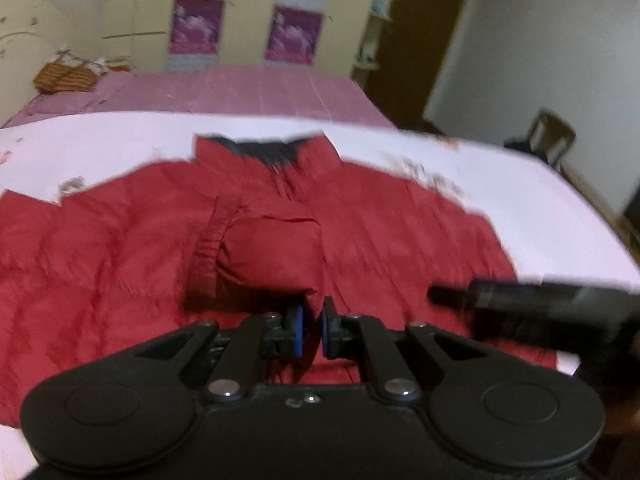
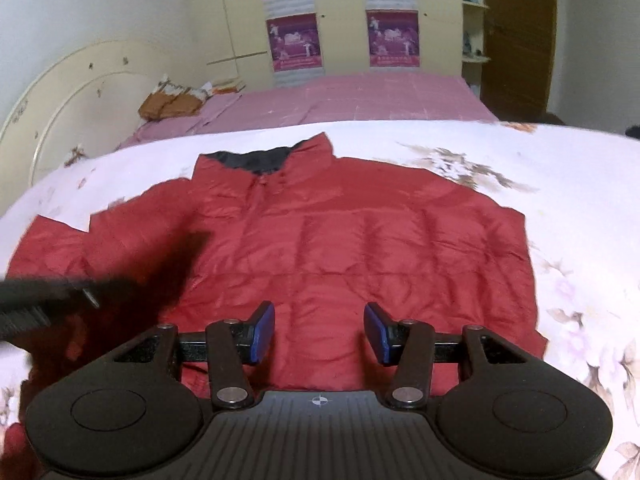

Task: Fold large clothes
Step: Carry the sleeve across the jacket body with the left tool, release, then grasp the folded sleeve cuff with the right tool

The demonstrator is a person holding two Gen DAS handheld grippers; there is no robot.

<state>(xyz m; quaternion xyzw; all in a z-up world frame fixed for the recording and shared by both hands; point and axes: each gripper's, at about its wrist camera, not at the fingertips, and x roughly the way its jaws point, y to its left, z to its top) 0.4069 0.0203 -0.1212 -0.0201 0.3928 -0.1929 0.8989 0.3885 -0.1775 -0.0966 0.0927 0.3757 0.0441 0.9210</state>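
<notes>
Red padded jacket lies front-up and spread on the white floral bed cover, collar with dark lining toward the pink bedspread beyond. Left gripper: blue-padded jaws drawn nearly together, pinching a raised fold of the jacket's fabric, apparently a cuff or sleeve end held above the jacket front. Right gripper: jaws spread wide, nothing between them, positioned over the jacket's lower front. Left wrist view is blurred. Orange bag rests near the headboard
</notes>
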